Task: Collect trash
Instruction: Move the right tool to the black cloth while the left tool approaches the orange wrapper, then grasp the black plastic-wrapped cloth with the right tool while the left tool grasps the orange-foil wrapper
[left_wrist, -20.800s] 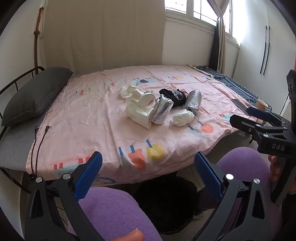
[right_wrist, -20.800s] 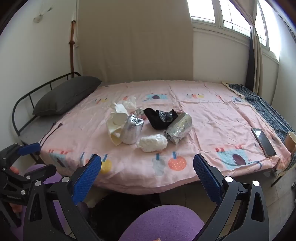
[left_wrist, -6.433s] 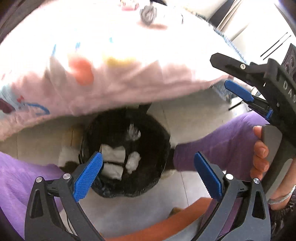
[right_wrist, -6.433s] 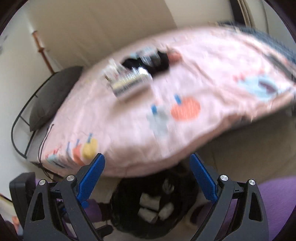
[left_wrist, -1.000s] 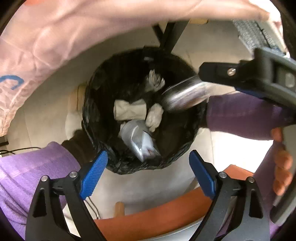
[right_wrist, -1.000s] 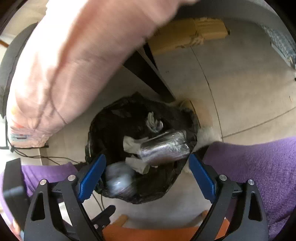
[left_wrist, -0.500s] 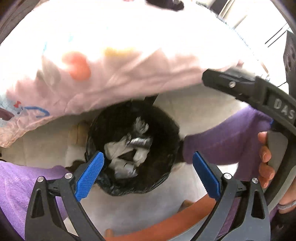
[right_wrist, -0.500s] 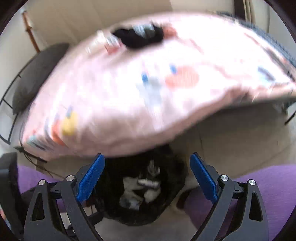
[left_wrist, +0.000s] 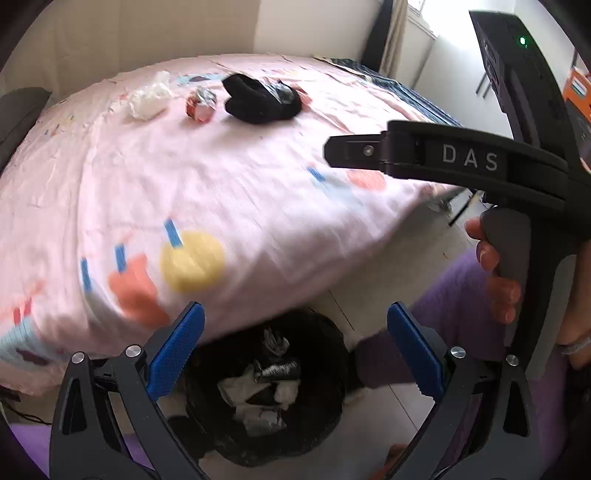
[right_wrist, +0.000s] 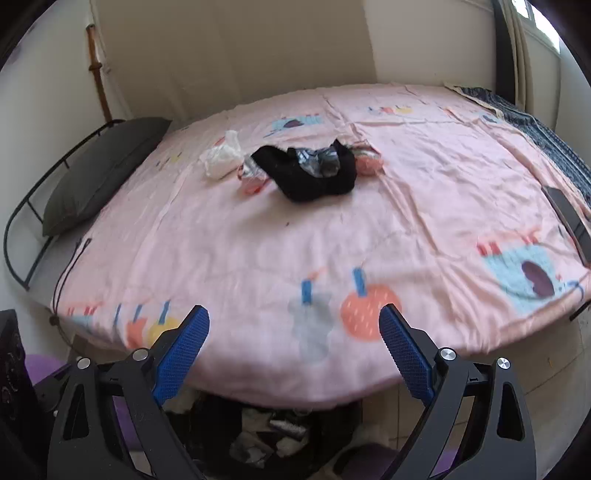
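Bin (left_wrist: 266, 384) on floor below bed (right_wrist: 258, 240) edge, sock (right_wrist: 310, 173) mid-bed, pillow (right_wrist: 99, 173) left

Black-lined bin (left_wrist: 332, 373) on floor at the bed's near edge, upright, partly under the pink sheet's overhang. Inside: crumpled white paper (left_wrist: 236, 387) and a silver foil wrapper (left_wrist: 277, 369), loosely heaped.

On the bed, far side, clustered: crumpled white tissue (right_wrist: 221, 158); small red-and-silver wrapper (left_wrist: 201, 103) just beside it; black bag (right_wrist: 306, 177), limp, with clear plastic (right_wrist: 317, 160) lying on it; pinkish scrap (right_wrist: 367, 162) at its right edge.
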